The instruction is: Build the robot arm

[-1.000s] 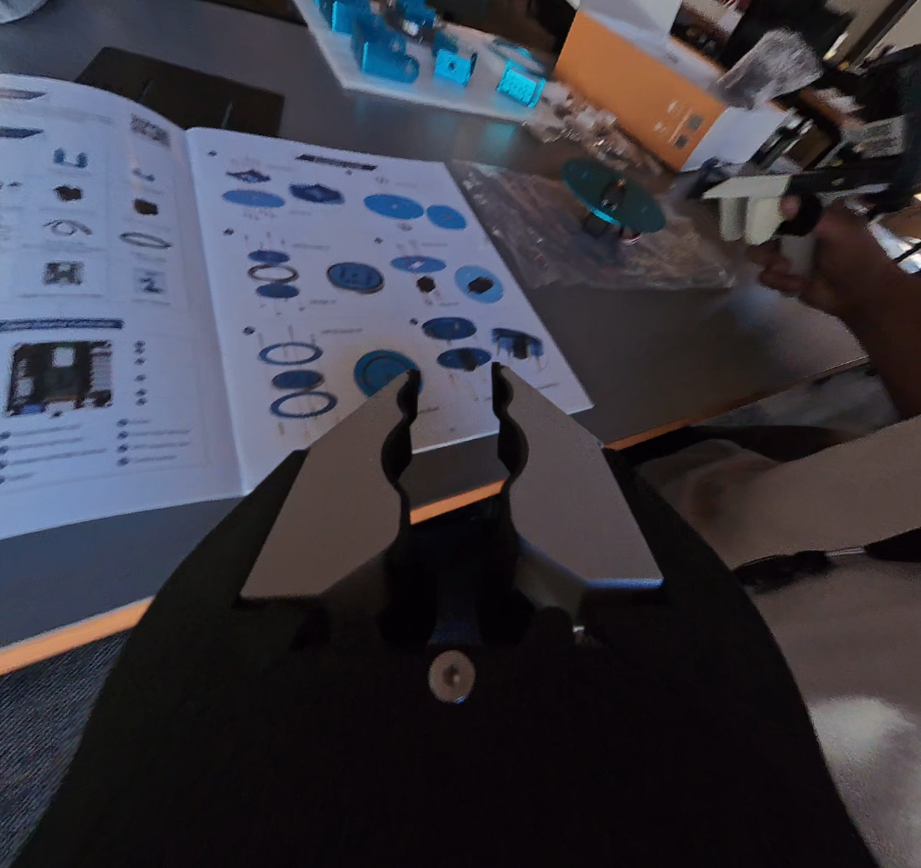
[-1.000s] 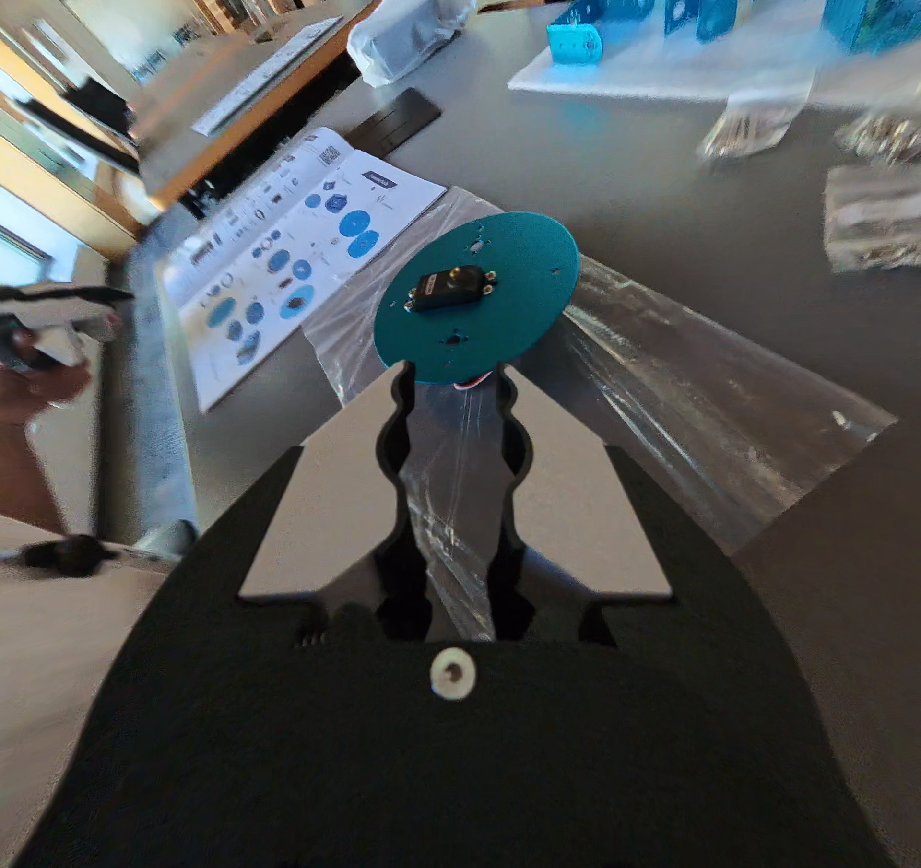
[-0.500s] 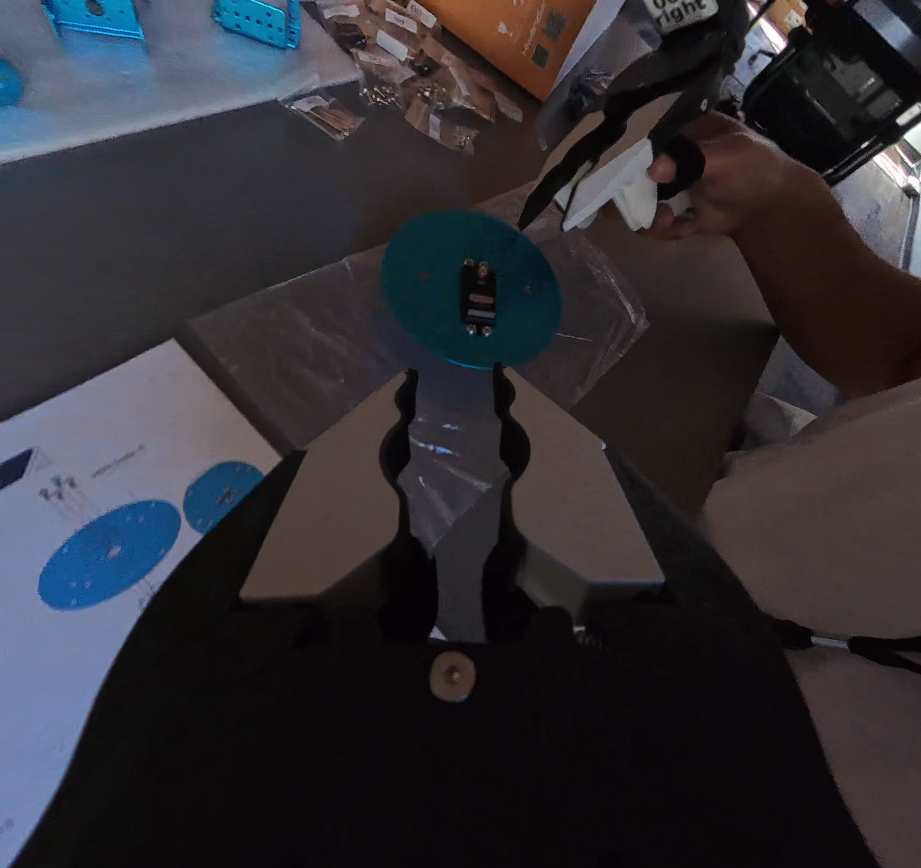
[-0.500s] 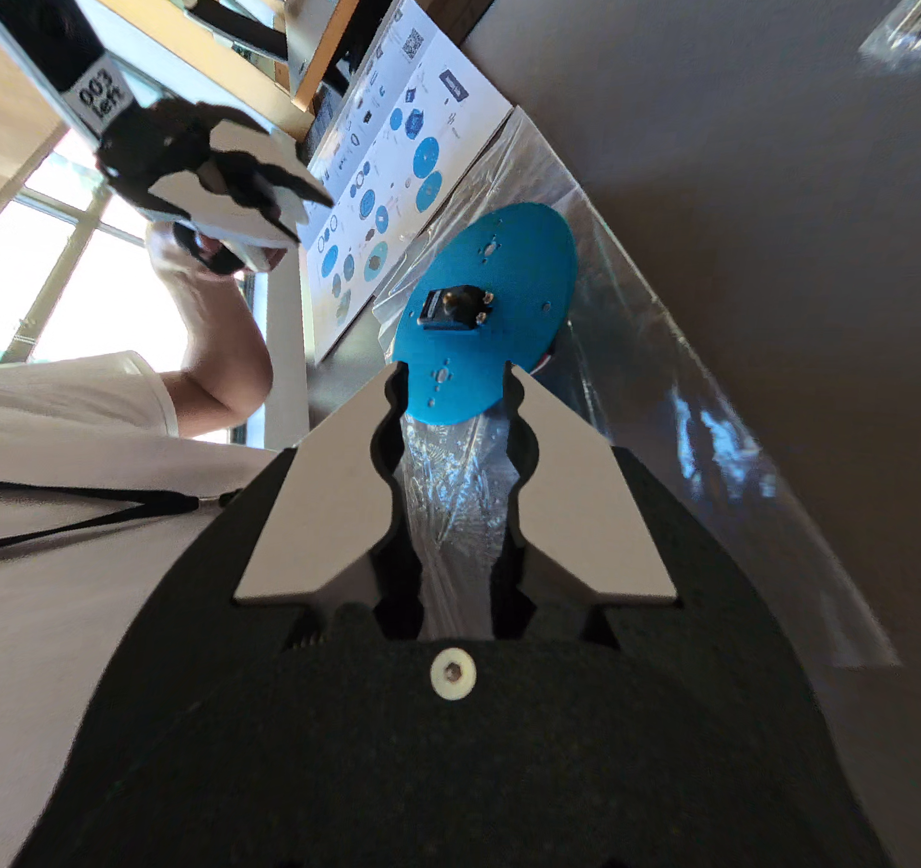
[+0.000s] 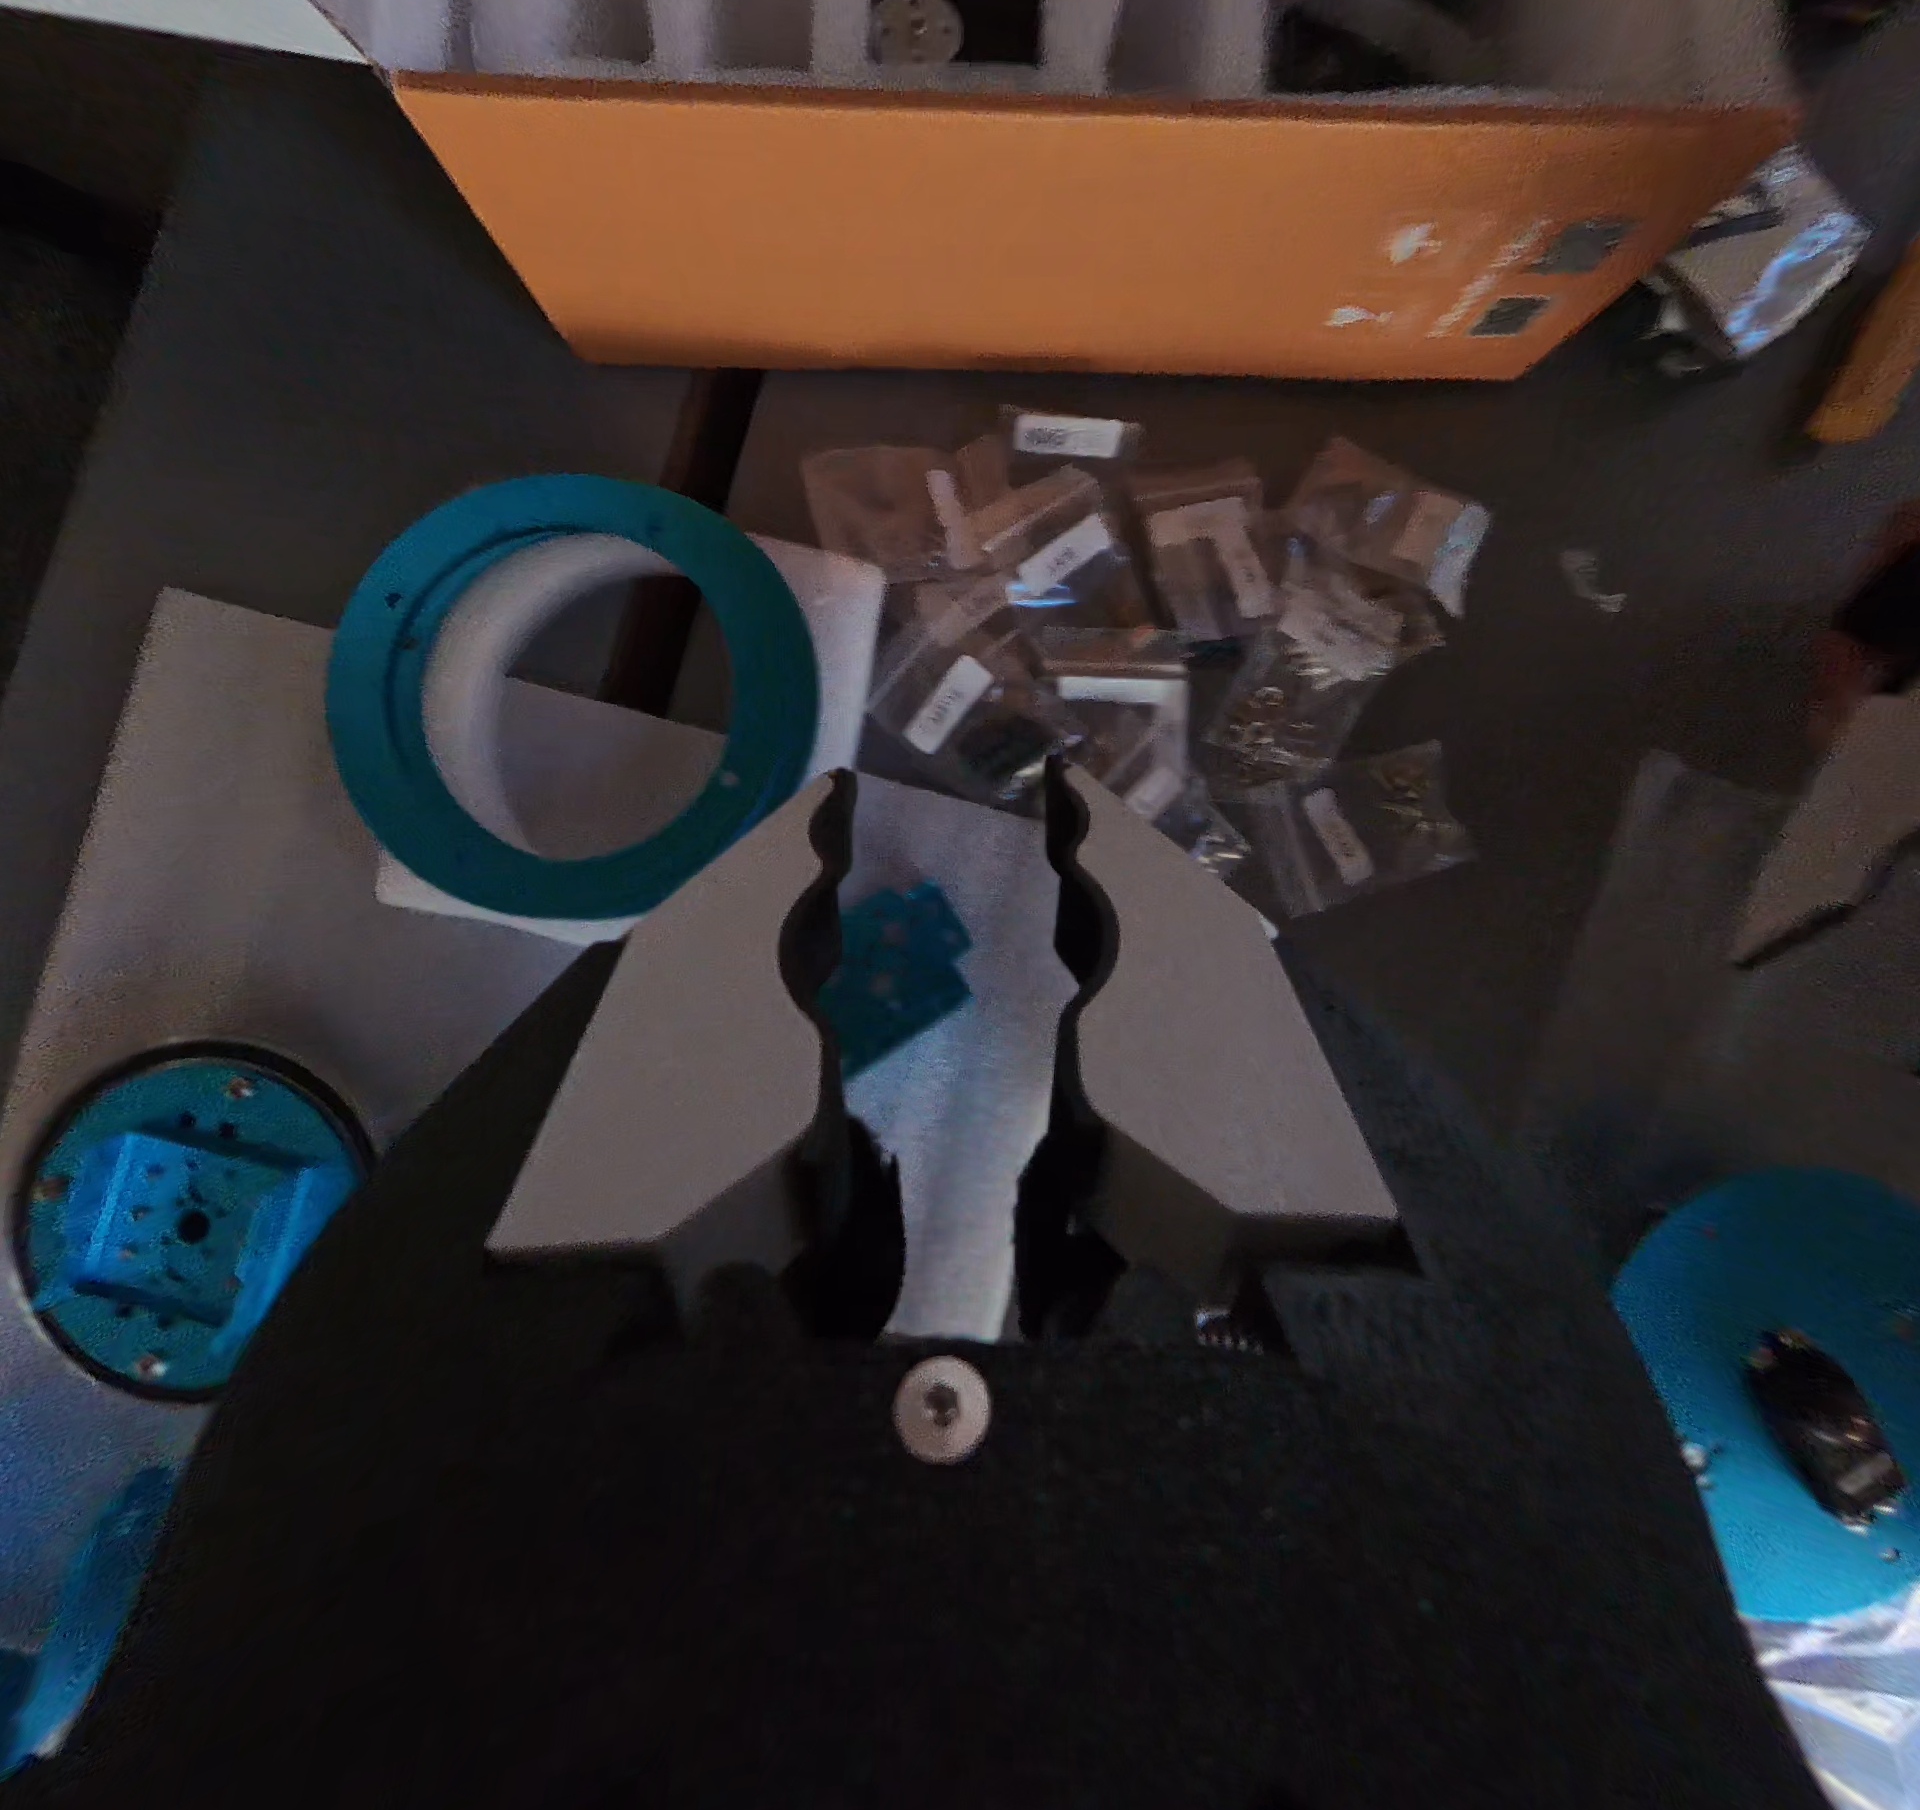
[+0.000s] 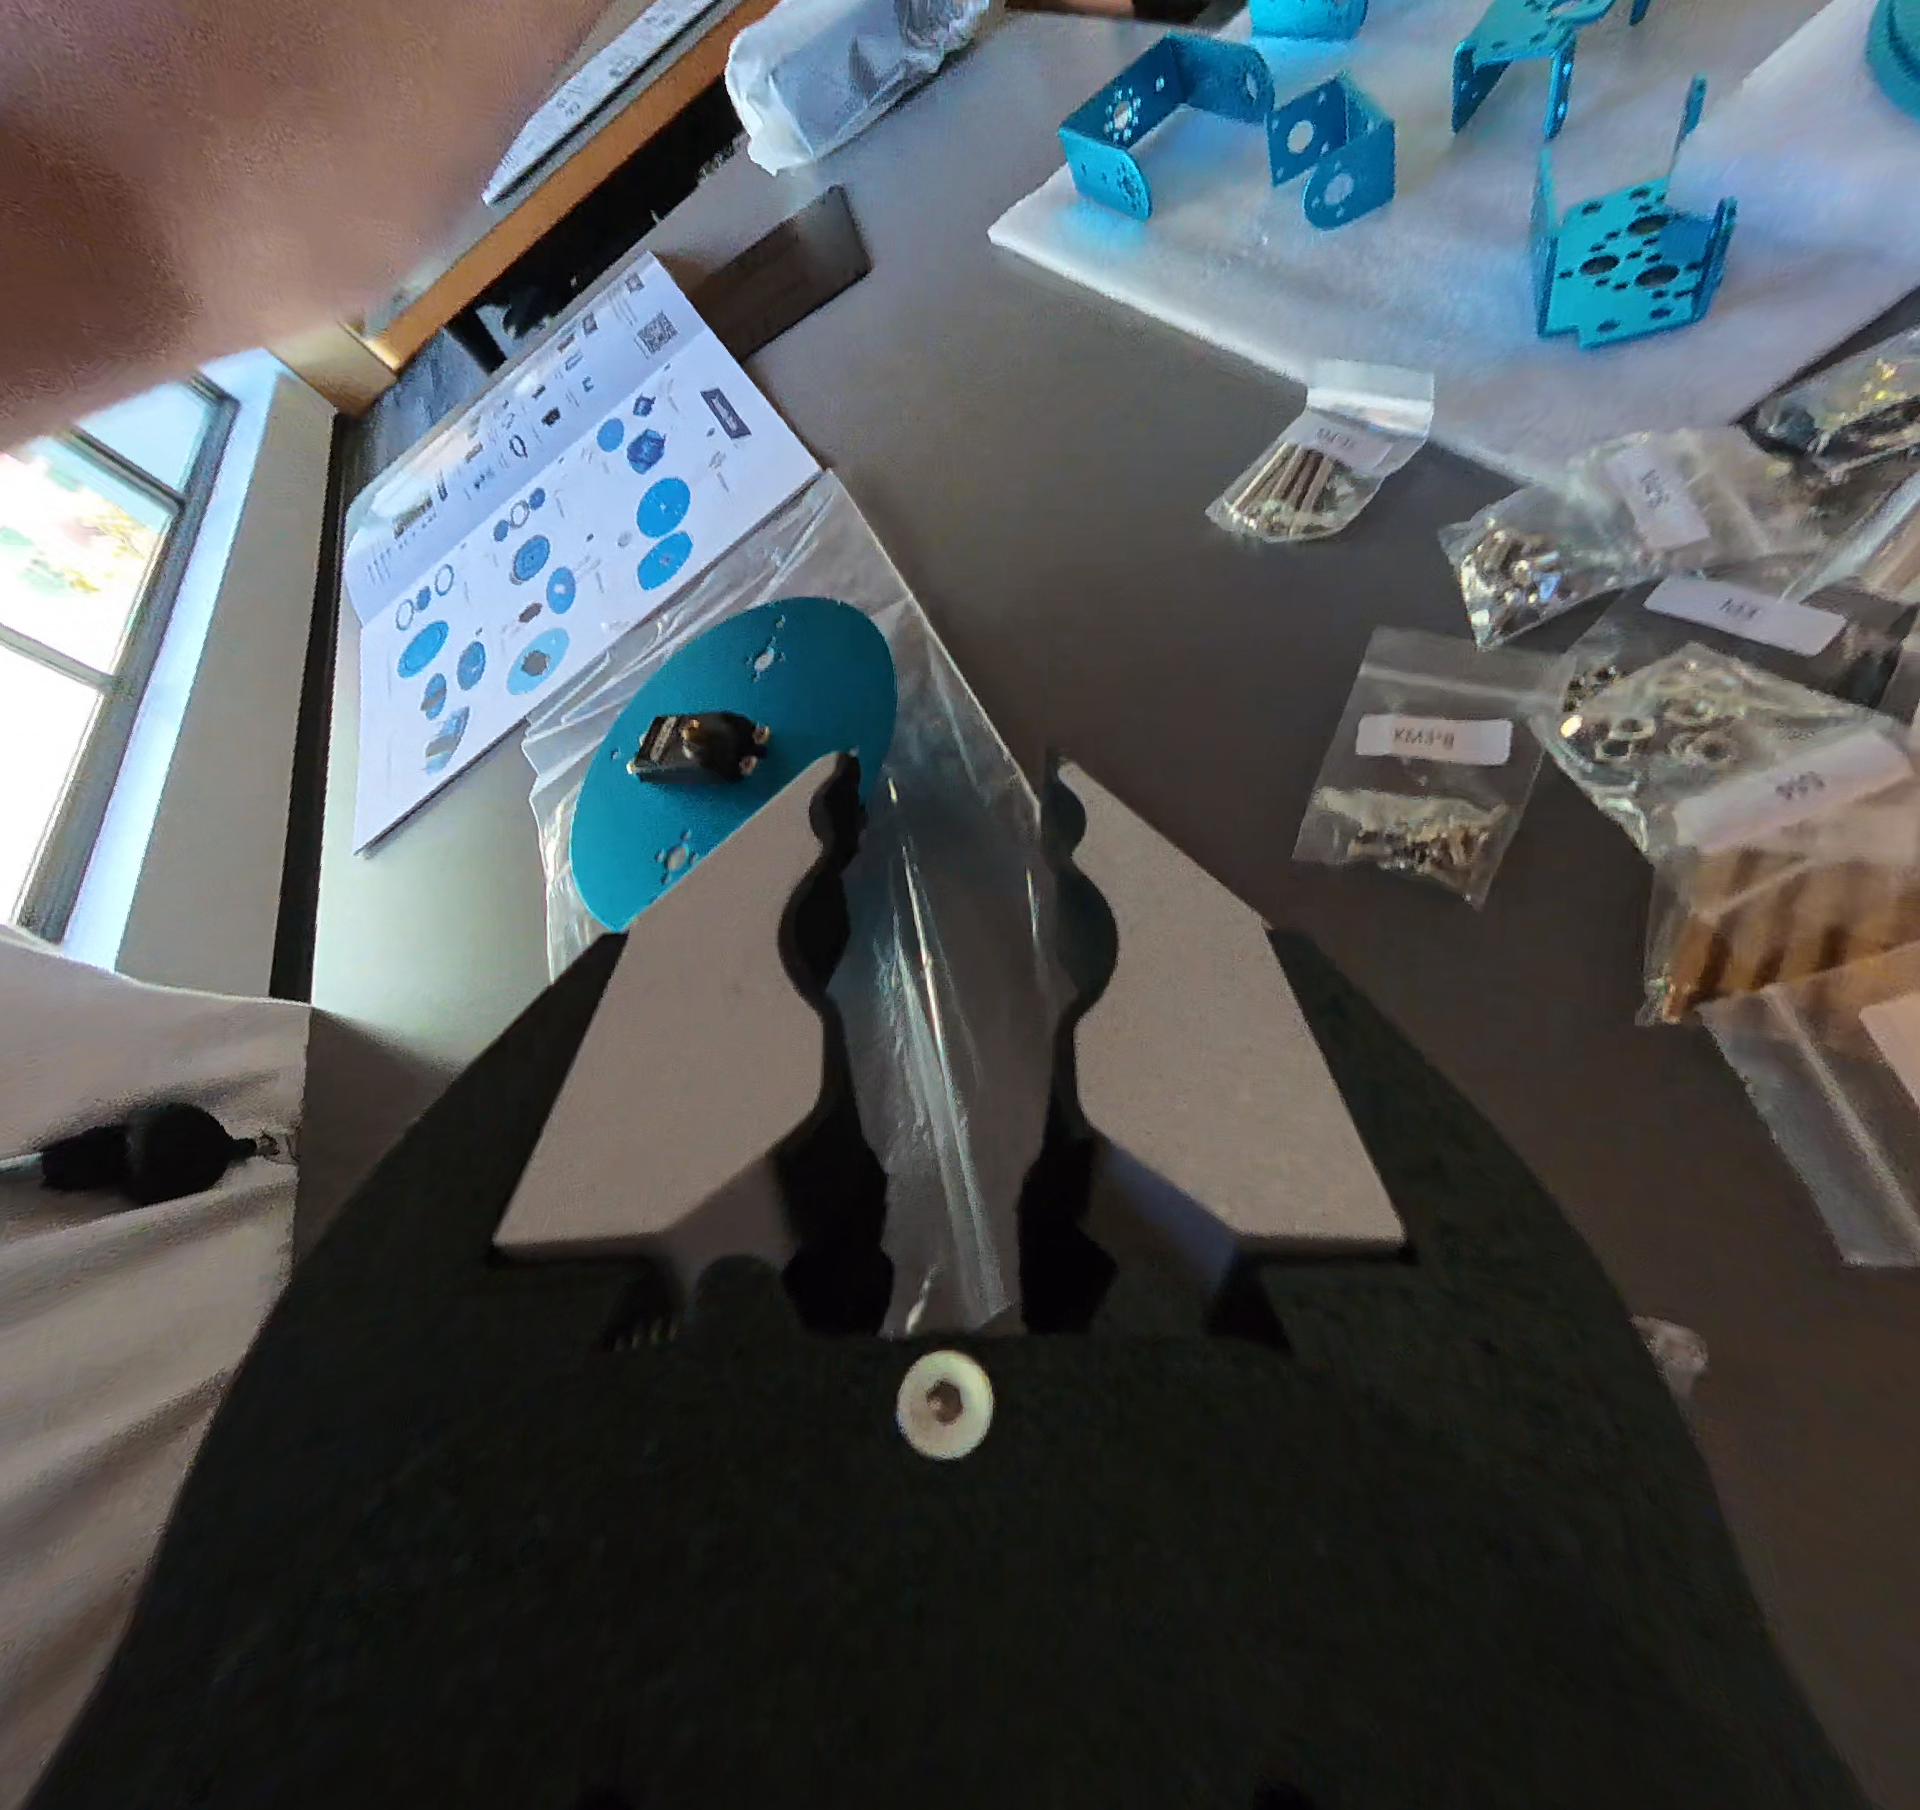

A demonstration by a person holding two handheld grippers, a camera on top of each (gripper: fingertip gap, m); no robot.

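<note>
Both tongs [image 5: 948, 784] [image 6: 948, 773] (open) above parts

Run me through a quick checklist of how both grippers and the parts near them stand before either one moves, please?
1. Left gripper jaws open, empty: ok.
2. Right gripper jaws open, empty: ok.
3. Teal ring beside the left fingertips, contact: cannot tell.
4. Small blue bracket visible between the left jaws on white foam: ok.
5. Teal disc with black servo lies on clear plastic bag: ok.
6. Screw bags apart from right gripper: ok.

Both wrist views look down along open fingers, sharing the blue disc [image 5: 1766, 1386] [image 6: 727, 763].
</note>
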